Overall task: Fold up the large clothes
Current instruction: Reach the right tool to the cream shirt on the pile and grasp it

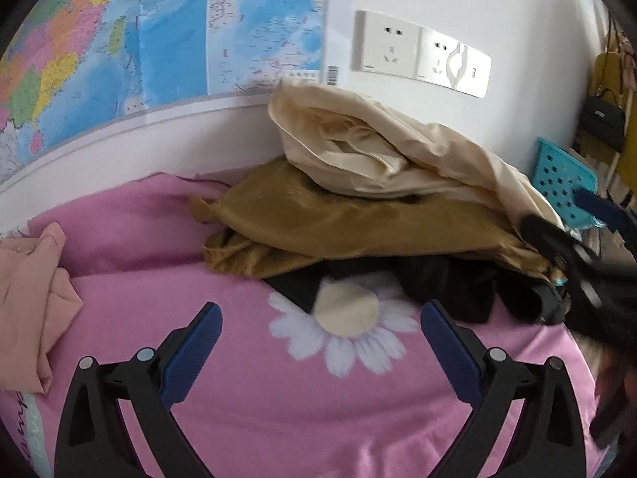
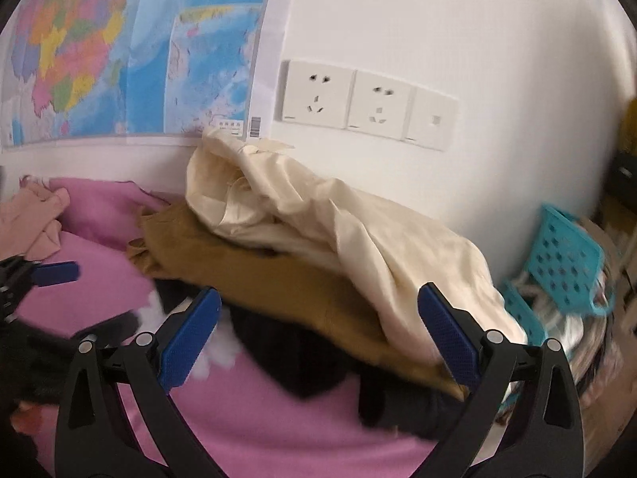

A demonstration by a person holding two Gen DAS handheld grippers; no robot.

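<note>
Lying heaped against the white wall, a cream garment (image 1: pixel 382 151) tops an ochre-brown garment (image 1: pixel 350 231), with a black garment (image 1: pixel 438 286) underneath, all on a bed's pink daisy-print cover (image 1: pixel 278 418). The left tool (image 1: pixel 320 328) hovers over the cover just short of the pile, its blue-padded fingers spread wide with nothing between them. The right tool (image 2: pixel 318 314) is likewise wide open and empty, above the pile's near edge. A peach garment (image 1: pixel 28 298) lies apart at left; a turquoise basket (image 2: pixel 565 259) stands beyond the pile at right.
</note>
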